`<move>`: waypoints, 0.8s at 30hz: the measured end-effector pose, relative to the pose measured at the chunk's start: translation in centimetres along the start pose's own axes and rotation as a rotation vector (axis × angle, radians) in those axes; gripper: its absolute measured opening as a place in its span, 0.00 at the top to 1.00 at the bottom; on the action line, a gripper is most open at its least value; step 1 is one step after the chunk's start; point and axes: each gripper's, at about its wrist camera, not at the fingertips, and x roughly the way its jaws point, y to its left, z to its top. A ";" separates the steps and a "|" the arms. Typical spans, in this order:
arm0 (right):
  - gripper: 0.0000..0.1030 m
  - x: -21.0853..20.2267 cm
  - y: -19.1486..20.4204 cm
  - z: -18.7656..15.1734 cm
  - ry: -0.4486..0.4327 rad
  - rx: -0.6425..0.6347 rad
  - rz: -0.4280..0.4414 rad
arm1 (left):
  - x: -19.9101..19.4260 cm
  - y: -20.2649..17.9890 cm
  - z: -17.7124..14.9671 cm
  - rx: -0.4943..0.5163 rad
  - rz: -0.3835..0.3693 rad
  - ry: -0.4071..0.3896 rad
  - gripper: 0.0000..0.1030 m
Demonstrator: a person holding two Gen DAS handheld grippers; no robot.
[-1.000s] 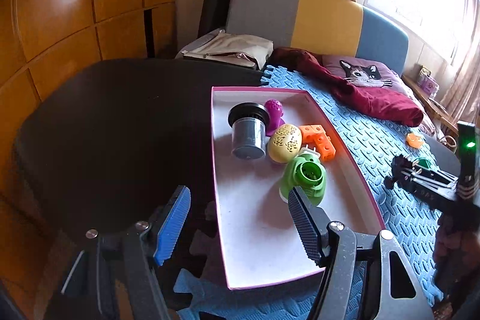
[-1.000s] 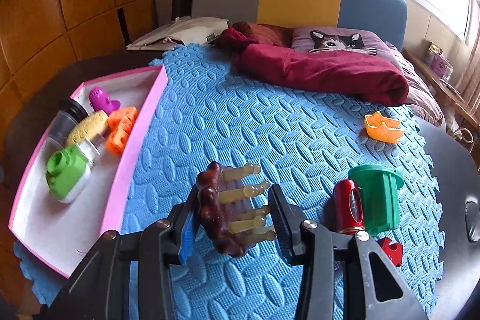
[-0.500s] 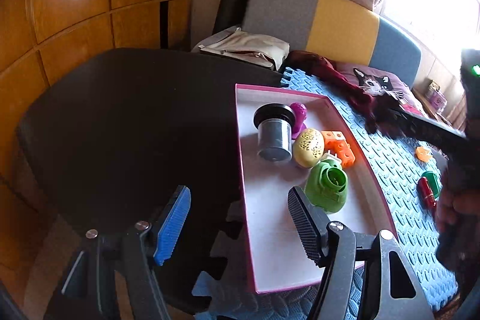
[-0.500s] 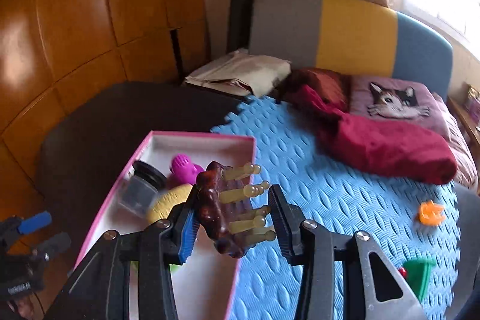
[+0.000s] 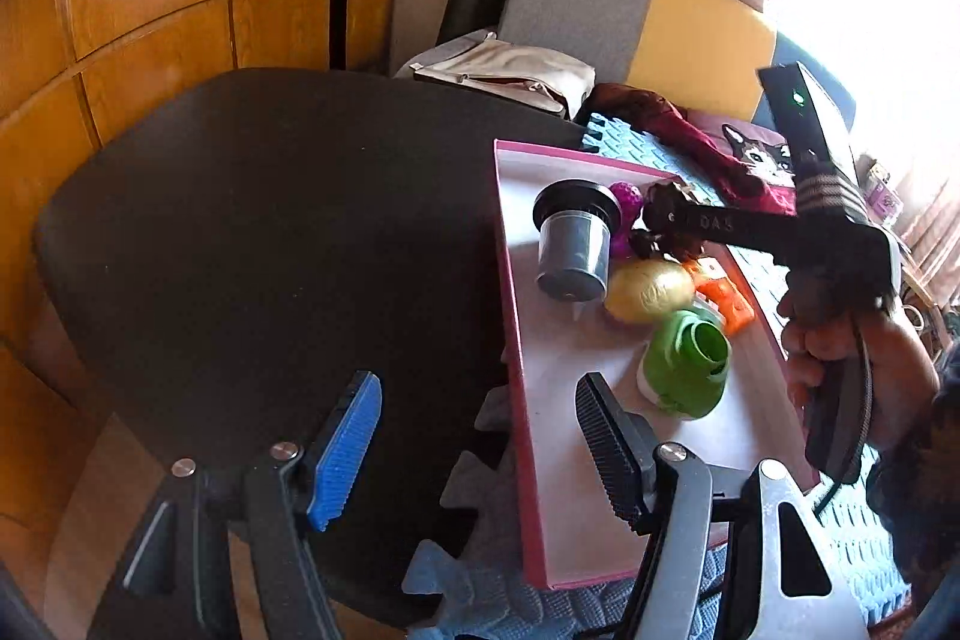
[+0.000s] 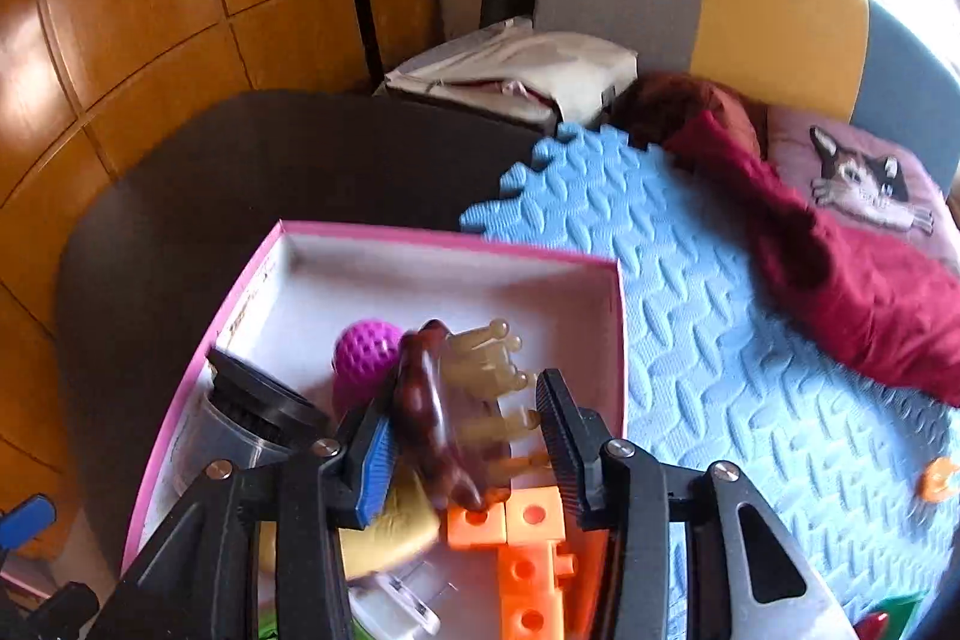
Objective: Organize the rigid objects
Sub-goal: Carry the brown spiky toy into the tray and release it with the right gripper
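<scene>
Right wrist view: pink-rimmed tray [image 6: 618,340] with purple ball [image 6: 366,355], orange blocks [image 6: 522,550], perhaps hair claw [image 6: 438,418]

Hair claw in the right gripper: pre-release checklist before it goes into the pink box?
1. Hair claw between the right gripper fingers: ok.
2. Claw over the pink box, not the blue mat: ok.
3. Bare floor directly below: not ok; purple ball, yellow egg and orange blocks crowd it.
4. Height above the items: cannot tell.
5. Left gripper open, outside the drop spot: ok.
</scene>
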 end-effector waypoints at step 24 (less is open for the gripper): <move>0.50 -5.2 0.3 -2.3 -0.060 0.037 0.013 | -2.1 -0.5 -0.3 0.021 0.009 -0.039 0.33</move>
